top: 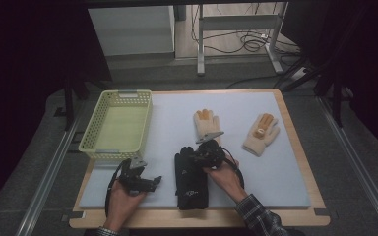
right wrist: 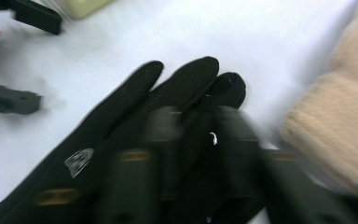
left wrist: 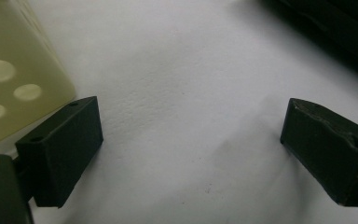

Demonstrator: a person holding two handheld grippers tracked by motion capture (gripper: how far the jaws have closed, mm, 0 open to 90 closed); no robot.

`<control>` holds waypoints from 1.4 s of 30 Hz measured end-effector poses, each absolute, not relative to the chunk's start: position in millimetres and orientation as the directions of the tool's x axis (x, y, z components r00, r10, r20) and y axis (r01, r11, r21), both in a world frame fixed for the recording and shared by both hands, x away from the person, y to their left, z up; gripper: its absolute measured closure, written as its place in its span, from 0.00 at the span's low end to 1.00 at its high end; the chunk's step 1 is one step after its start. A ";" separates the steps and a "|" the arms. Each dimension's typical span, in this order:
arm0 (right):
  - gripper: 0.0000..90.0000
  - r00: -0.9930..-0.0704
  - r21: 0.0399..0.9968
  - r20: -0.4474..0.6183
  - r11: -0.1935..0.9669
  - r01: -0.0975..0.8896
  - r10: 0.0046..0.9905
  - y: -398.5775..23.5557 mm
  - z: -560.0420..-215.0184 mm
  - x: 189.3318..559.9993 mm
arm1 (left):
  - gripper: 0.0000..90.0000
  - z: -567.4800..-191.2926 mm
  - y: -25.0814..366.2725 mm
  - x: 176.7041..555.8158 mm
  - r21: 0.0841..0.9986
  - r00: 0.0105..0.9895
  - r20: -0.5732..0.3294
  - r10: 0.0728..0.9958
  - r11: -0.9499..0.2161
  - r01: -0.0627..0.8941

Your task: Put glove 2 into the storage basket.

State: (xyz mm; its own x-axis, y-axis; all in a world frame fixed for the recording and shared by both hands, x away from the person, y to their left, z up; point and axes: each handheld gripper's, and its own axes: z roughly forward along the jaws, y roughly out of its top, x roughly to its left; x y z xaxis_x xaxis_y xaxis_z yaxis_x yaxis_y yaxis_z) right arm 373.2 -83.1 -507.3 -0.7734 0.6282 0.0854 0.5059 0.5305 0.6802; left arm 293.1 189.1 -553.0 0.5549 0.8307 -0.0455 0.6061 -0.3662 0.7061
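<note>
A: What is seen from the high view?
B: A white mat (top: 256,162) is laid on the tabletop (top: 302,152), whose wooden edge is left bare around it. A yellow basket (top: 115,125) is set at the mat's far left corner. The black gloves (top: 191,179) are stacked near the front edge, with the right gripper (top: 207,153) over their fingertips. Two cream gloves (top: 207,124) (top: 261,133) are placed beyond, well apart from each other. Open mat is left right of the black gloves. The left gripper (top: 139,178) is held between basket and black gloves.

A: And the left gripper view?
B: The jaws are spread wide with nothing between them. Bare mat (left wrist: 186,93) is seen ahead, the basket wall (left wrist: 14,79) just beside one jaw.

A: The right gripper view?
B: The jaws are blurred but drawn close together over the black glove (right wrist: 135,121). Whether it is pinched cannot be told. A cream glove (right wrist: 340,126) is lying just beside.
</note>
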 end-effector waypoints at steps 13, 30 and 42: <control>0.69 -0.757 0.719 0.057 0.499 0.483 0.651 -111.7 -497.3 368.4 | 0.07 -553.0 189.1 293.3 0.706 0.554 -0.047 0.831 -0.365 0.607; 0.93 -0.872 0.679 0.084 0.612 0.405 0.483 -155.2 -522.8 290.5 | 0.04 -549.5 211.7 286.2 0.678 0.518 -0.021 0.855 -0.369 0.636; 0.92 -0.892 0.712 0.055 0.609 0.350 0.448 -110.3 -533.4 297.6 | 0.00 -555.0 230.9 285.3 0.688 0.487 -0.045 0.872 -0.327 0.648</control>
